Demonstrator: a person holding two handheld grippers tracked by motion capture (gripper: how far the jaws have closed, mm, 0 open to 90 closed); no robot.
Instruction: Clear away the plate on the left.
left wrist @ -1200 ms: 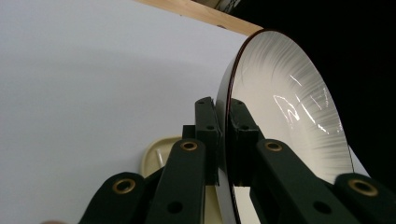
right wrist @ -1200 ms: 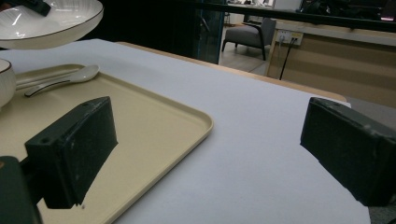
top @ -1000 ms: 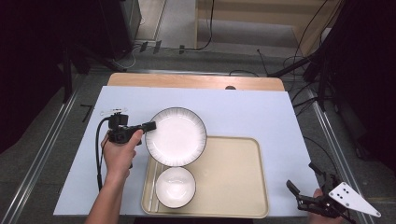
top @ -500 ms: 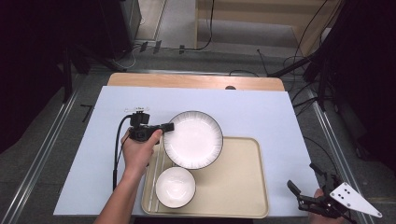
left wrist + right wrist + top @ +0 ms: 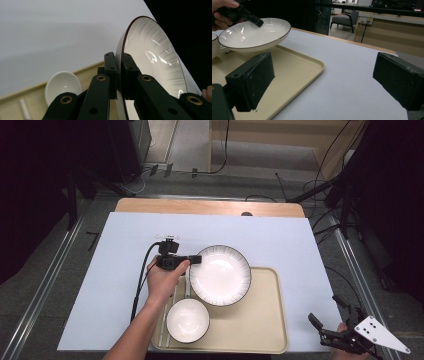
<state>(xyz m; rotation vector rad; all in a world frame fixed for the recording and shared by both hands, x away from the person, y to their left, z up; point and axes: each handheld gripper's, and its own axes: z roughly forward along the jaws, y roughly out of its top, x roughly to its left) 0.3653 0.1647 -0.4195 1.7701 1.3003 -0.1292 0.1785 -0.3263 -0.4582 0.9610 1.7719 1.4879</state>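
Beneath both grippers lay the white table sheet (image 5: pixel 100 290), the largest surface; it ran on beyond the tips of the right gripper's jaws in the right gripper view. On it sat the beige tray (image 5: pixel 260 330), whose near corner lay just ahead of and beside the right gripper's left-hand jaw, as its own view showed it.

The ribbed white plate (image 5: pixel 220 275), dark-rimmed, was next in size. In the high view it stood over the tray's far left corner, part of it reaching past the tray's edge above the sheet. The right gripper view showed it raised clear of the tray floor. The left gripper (image 5: pixel 196 260) was clamped on the plate's rim: in the left gripper view its jaws were closed on the rim from both faces, the plate's bowl extending away to the right of the jaws.

A small white bowl (image 5: pixel 187 320) rested in the tray's near left part, below and to the left of the left gripper's jaws in the left gripper view, just apart from the plate. A white stick-like item (image 5: pixel 24 109) lay beside it on the tray; its kind could not be determined.

The right gripper (image 5: pixel 320 329) was held off the table's near right corner, jaws wide apart with nothing between them, well apart from the plate.
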